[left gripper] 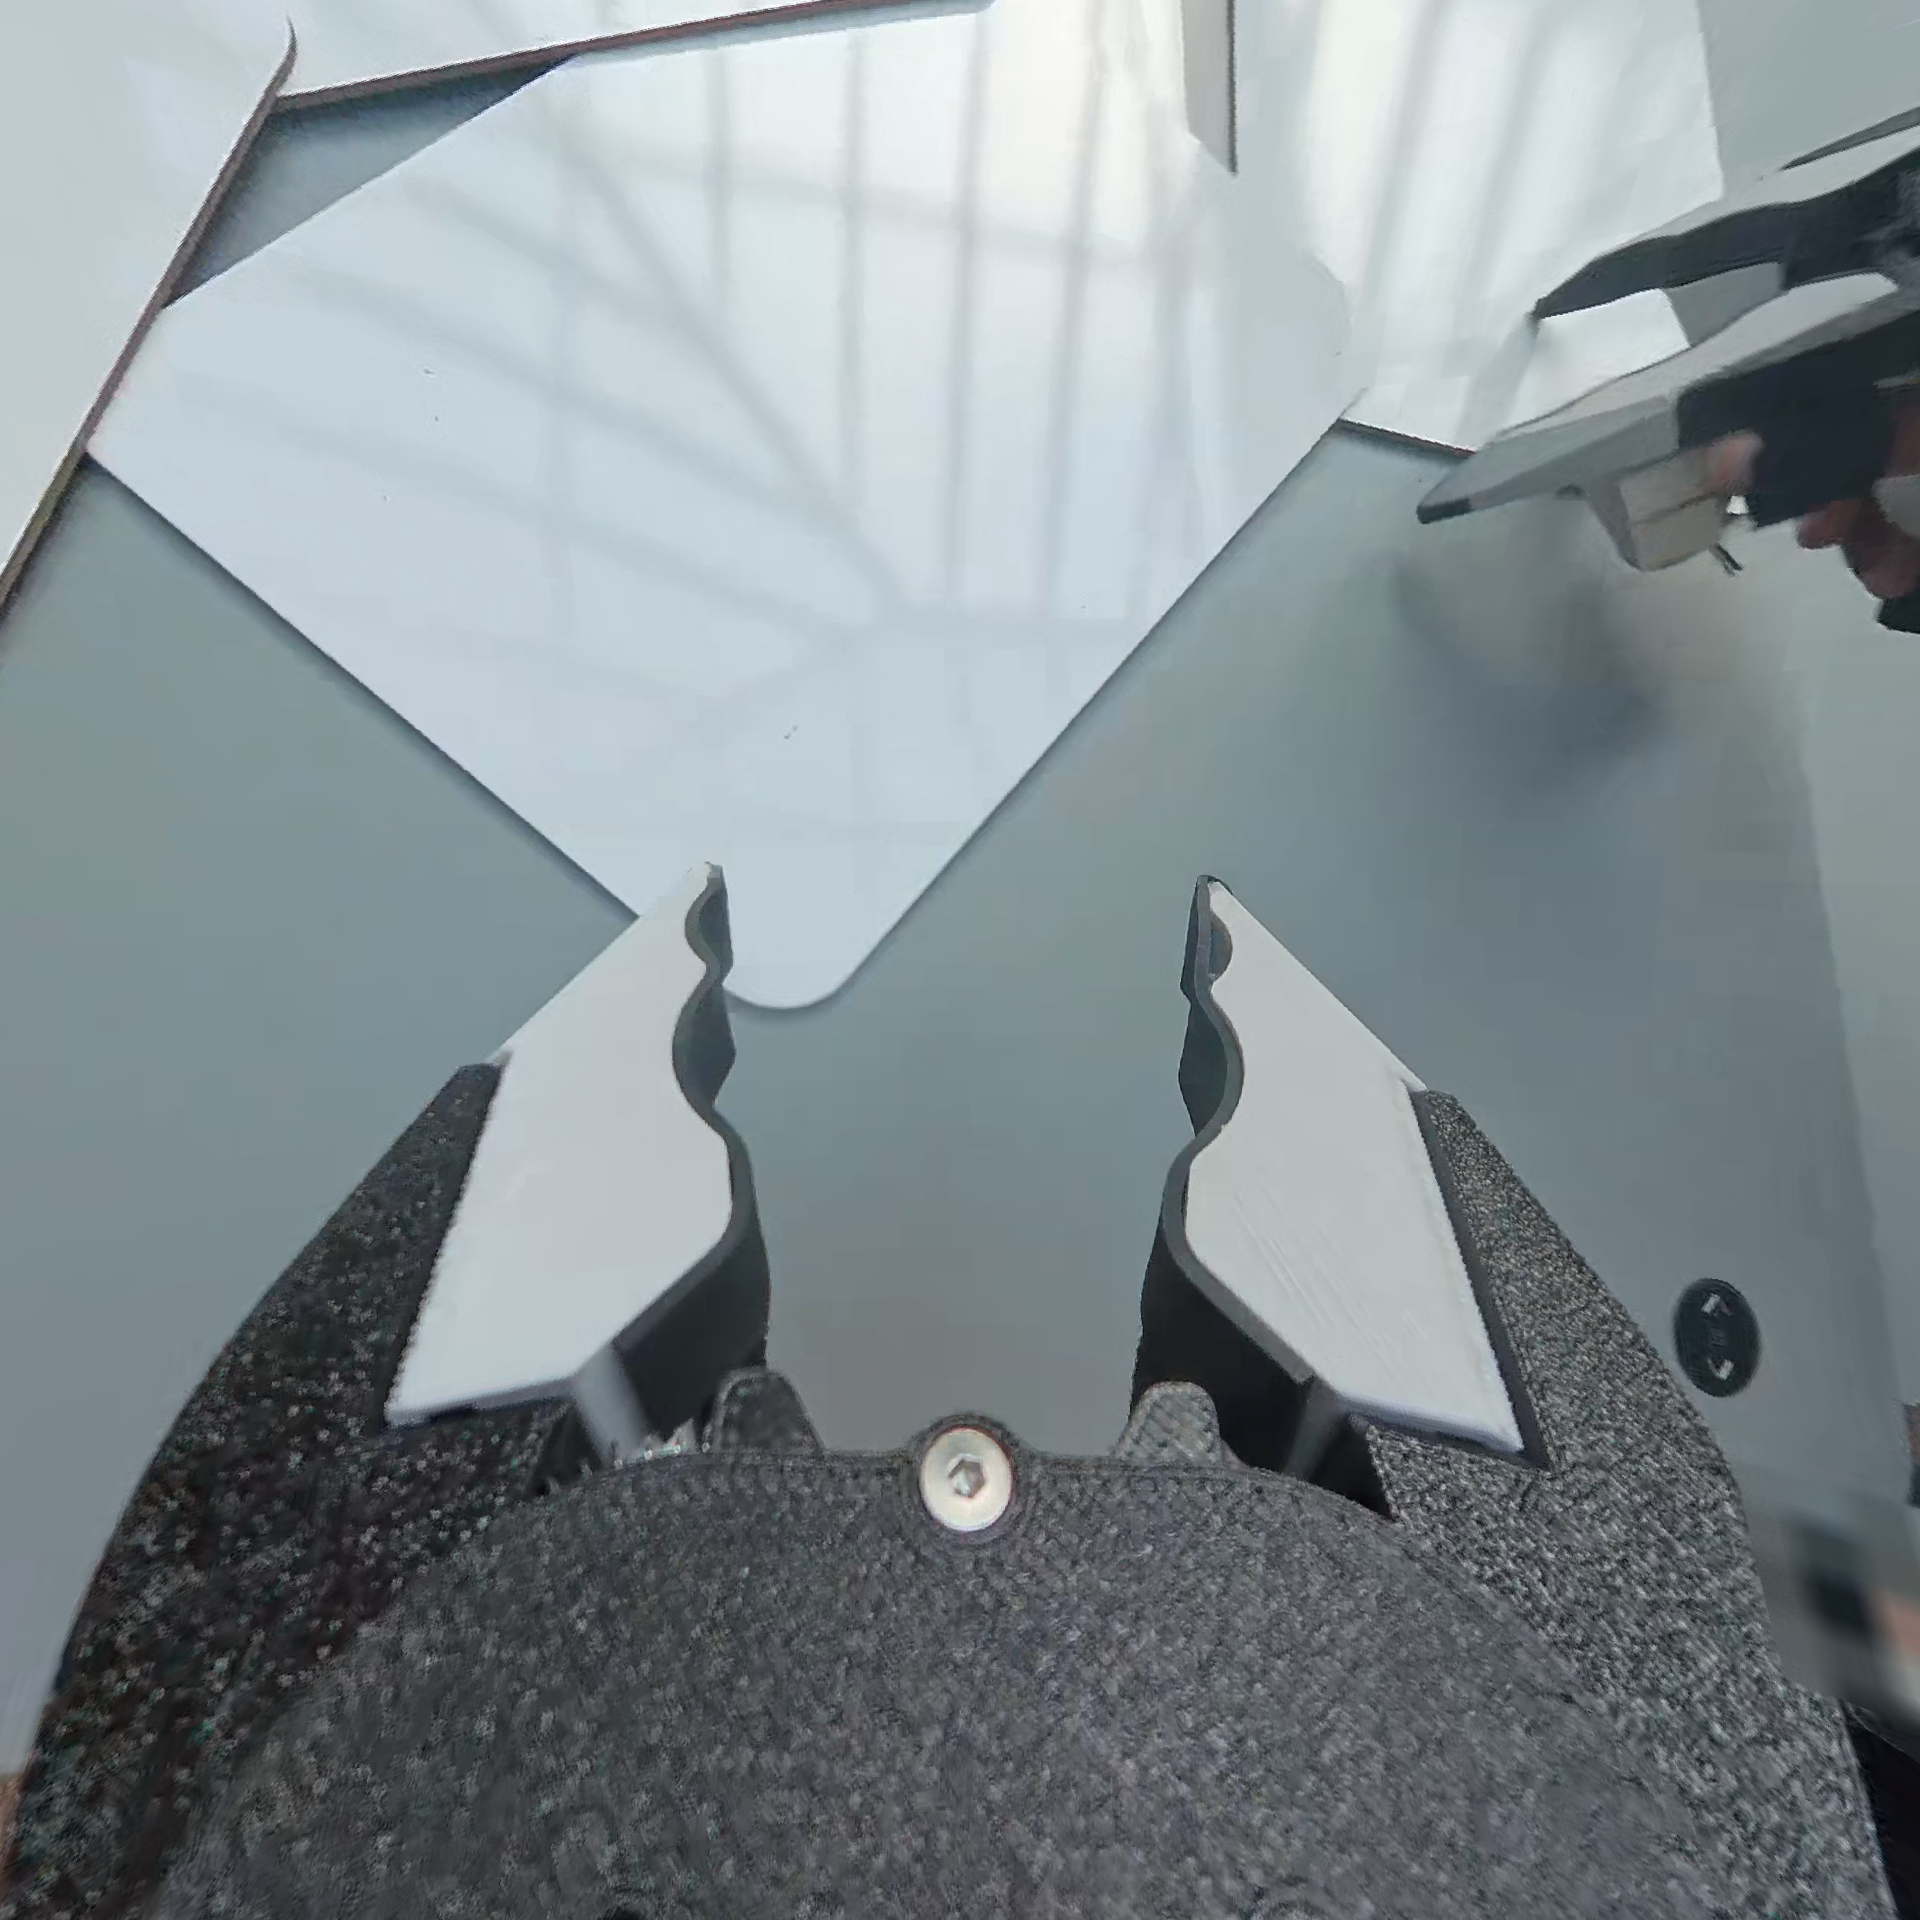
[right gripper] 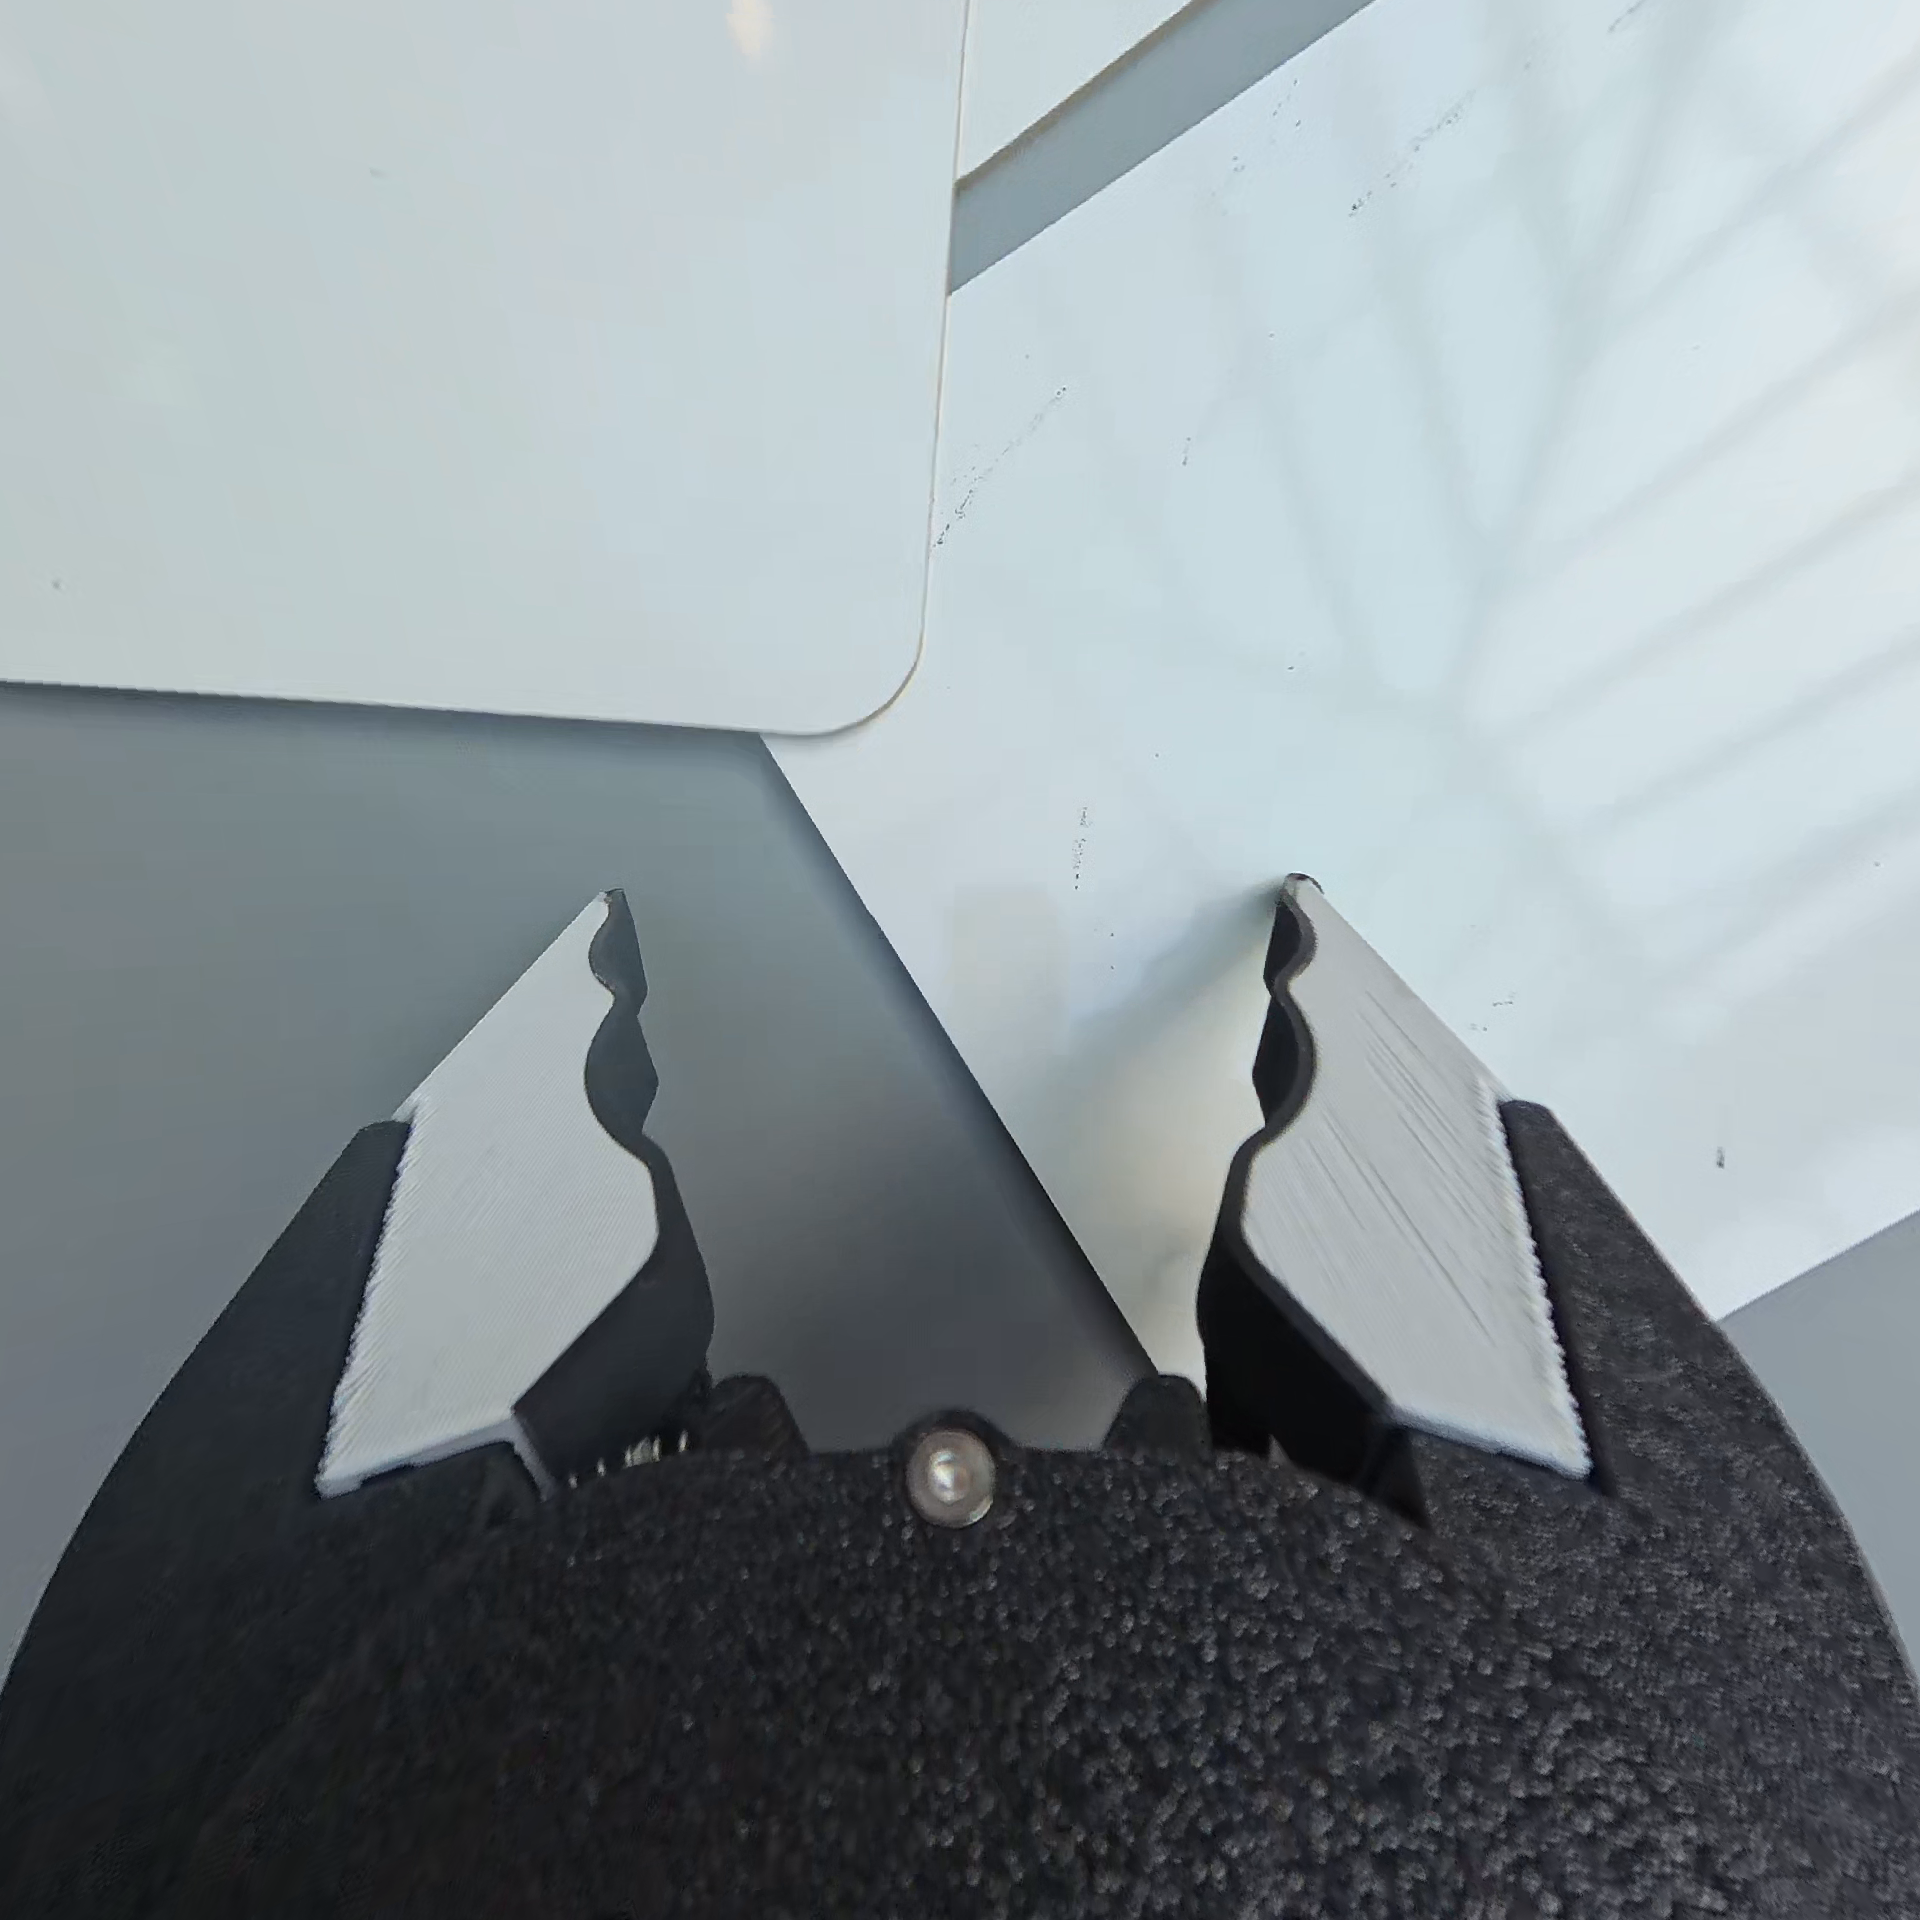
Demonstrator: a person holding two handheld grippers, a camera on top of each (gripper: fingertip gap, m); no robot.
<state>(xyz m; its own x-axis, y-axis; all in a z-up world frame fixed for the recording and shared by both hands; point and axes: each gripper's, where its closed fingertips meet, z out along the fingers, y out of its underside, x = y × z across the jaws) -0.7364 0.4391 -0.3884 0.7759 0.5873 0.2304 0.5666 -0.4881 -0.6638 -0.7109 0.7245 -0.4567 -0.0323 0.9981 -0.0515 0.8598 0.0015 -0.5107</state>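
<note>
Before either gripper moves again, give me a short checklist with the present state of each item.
1. Left gripper open and empty: ok, jaws wide apart with nothing between them.
2. Right gripper open and empty: ok, same.
3. Grippers apart from each other: ok, in the left wrist view the right one sits far off at the right edge.
4. White board with rounded corners lies flat on the grey surface: ok.
5. Second white board overlapped by the first at a corner: ok, but which lies on top cannot tell.
6. Either gripper touching a board: cannot tell.
</note>
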